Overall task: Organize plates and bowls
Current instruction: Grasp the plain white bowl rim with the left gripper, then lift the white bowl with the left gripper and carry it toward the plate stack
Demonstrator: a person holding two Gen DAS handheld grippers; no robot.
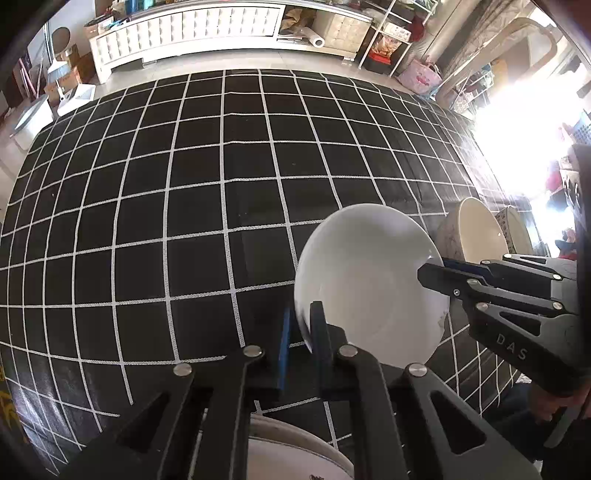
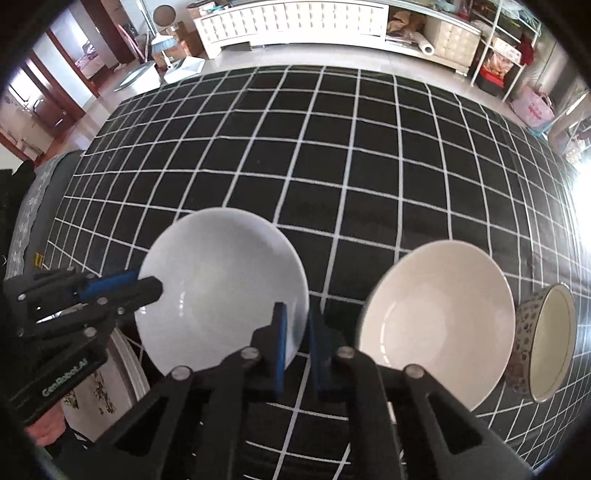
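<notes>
A plain white bowl point(image 1: 365, 280) point(image 2: 221, 280) lies on the black grid cloth, with a gripper on each side of it. My left gripper point(image 1: 301, 317) is shut on its left rim, which sits between the blue pads; the right wrist view shows that gripper point(image 2: 149, 282) at the bowl's left edge. On the opposite rim my right gripper point(image 2: 297, 321) is shut, and the left wrist view shows it point(image 1: 430, 271) reaching in from the right. A cream bowl point(image 2: 439, 321) point(image 1: 480, 232) sits just right of the white one. Further right, a flower-patterned bowl point(image 2: 546, 339) point(image 1: 513, 229) is tipped towards the cream bowl.
A patterned plate point(image 2: 99, 398) point(image 1: 295, 454) lies at the near edge, under the left gripper. The black tablecloth with white grid lines point(image 1: 184, 184) stretches far to the back and left. Beyond the table stand a white cabinet point(image 1: 184, 33) and shelves point(image 2: 498, 55).
</notes>
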